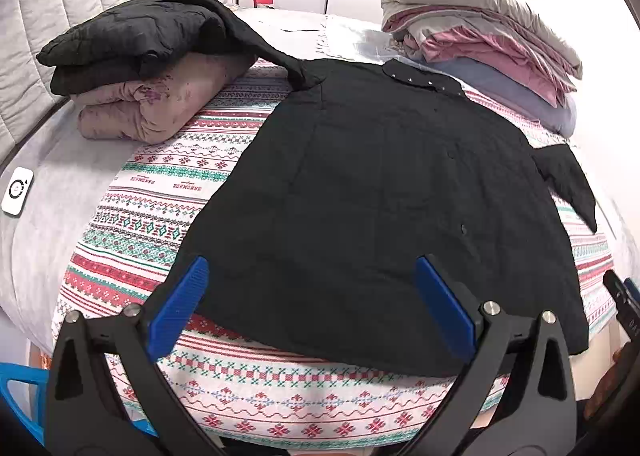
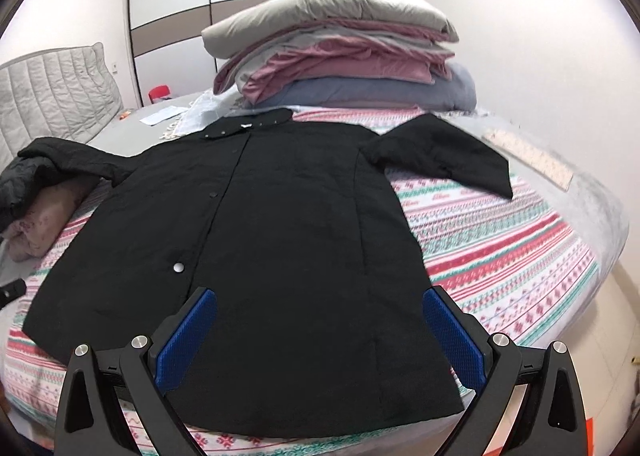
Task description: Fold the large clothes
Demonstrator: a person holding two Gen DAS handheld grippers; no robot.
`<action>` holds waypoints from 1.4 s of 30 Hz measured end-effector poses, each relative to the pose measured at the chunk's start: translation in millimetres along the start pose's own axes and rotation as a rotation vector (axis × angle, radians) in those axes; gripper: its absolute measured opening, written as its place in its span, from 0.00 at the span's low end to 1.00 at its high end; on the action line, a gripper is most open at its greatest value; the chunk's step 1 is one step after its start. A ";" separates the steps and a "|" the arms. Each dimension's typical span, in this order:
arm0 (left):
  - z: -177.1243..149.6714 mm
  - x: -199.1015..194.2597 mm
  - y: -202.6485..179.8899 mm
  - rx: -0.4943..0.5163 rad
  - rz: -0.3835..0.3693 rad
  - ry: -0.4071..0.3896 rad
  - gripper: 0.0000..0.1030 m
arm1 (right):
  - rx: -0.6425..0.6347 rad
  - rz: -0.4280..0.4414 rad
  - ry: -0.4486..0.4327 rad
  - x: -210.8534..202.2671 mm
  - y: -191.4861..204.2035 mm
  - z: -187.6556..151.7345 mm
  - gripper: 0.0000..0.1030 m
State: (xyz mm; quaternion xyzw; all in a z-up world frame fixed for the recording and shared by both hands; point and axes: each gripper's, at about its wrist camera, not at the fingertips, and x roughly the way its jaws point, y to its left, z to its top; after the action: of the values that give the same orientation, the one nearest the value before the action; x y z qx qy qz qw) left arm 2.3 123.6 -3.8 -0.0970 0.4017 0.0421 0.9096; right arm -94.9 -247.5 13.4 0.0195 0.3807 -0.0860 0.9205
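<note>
A large black coat [image 1: 380, 192] lies spread flat, front up, on a patterned blanket [image 1: 160, 216] on the bed; it also shows in the right wrist view [image 2: 288, 240]. Its collar points away from me and its hem is nearest. One sleeve [image 1: 256, 40] lies up over a pile of folded clothes at the left. The other sleeve [image 2: 444, 152] lies out to the right. My left gripper [image 1: 312, 268] is open and empty above the hem's left part. My right gripper [image 2: 320, 300] is open and empty above the hem's right part.
A folded black and pink pile [image 1: 140, 72] sits at the left. A tall stack of folded bedding [image 2: 340, 52] stands behind the collar. A padded headboard [image 2: 52, 96] is at the far left. A white remote [image 1: 16, 190] lies on the grey sheet.
</note>
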 end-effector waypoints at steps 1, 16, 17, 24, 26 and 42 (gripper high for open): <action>-0.5 4.8 1.9 0.002 0.001 0.019 0.99 | -0.002 -0.011 0.003 0.9 -0.4 -0.5 1.00; -1.2 99.0 96.0 -0.124 0.130 0.226 0.56 | 0.240 -0.061 0.365 86.8 -90.0 -23.6 1.00; -3.1 102.1 98.6 -0.131 0.124 0.226 0.55 | 0.274 -0.036 0.393 92.9 -100.0 -27.4 1.00; -9.8 107.4 87.0 -0.041 0.130 0.224 0.37 | 0.284 0.050 0.492 108.8 -115.6 -41.6 0.80; -10.3 109.9 84.2 -0.025 0.137 0.224 0.24 | 0.298 0.103 0.531 116.2 -116.7 -46.3 0.66; -26.1 60.7 66.3 -0.034 0.117 0.132 0.05 | 0.265 0.019 0.334 67.6 -120.9 -36.6 0.06</action>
State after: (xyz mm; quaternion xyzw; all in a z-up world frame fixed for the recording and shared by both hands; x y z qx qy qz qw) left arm 14.1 182.9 -75.3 -0.0914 0.4651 0.0955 0.8753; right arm -94.4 -372.4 -56.6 0.1581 0.5129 -0.1222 0.8349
